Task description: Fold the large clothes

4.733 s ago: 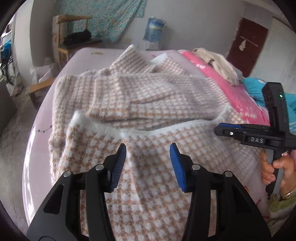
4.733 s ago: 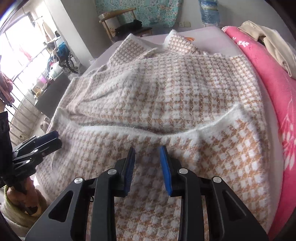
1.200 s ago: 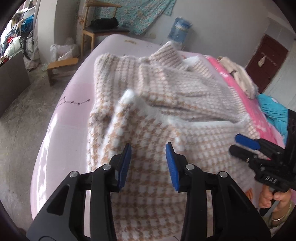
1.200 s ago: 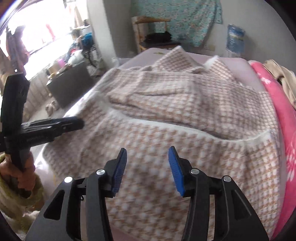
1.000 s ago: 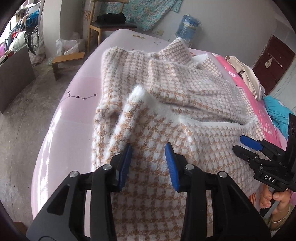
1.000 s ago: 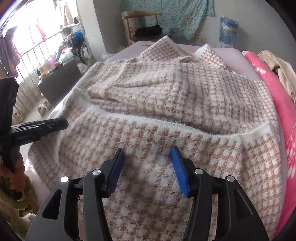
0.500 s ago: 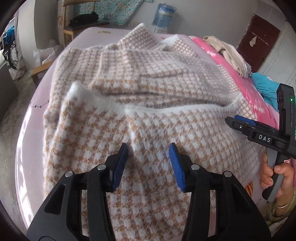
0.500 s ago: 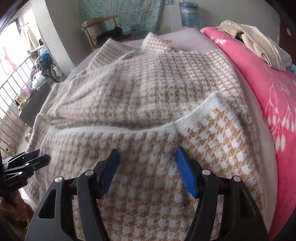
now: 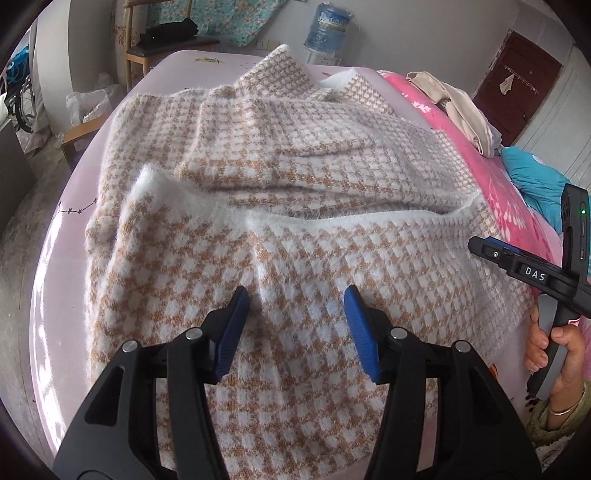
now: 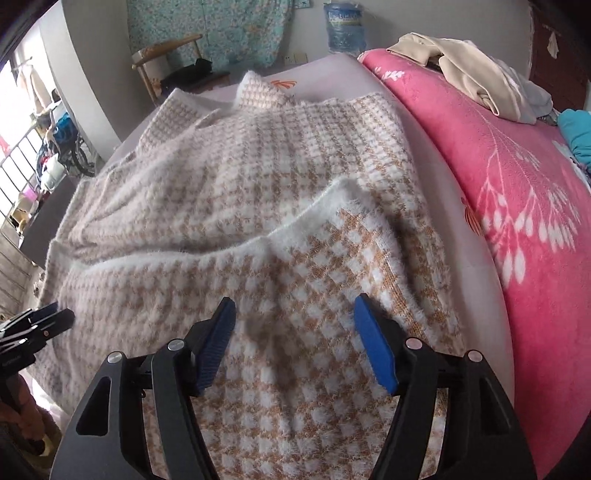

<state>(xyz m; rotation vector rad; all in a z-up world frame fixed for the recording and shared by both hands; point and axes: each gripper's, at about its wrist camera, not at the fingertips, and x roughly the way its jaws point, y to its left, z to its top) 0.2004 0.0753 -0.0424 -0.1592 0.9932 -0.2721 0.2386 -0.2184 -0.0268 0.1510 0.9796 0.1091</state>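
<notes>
A large fuzzy tan-and-white houndstooth garment lies spread on the bed, its near part folded back over itself with a white hem edge across the middle. It also fills the right wrist view. My left gripper is open and empty, just above the near folded layer. My right gripper is open and empty over the near right part of the fold. The right gripper also shows at the right edge of the left wrist view, and the left gripper shows at the left edge of the right wrist view.
The pale pink bed sheet shows at the left. A pink floral blanket lies right of the garment, with beige clothes and a teal item on it. A wooden chair and a water jug stand beyond the bed.
Both grippers have opened wider and stay empty over the folded layer. The right gripper has shifted toward the fold's right corner. The garment lies as before.
</notes>
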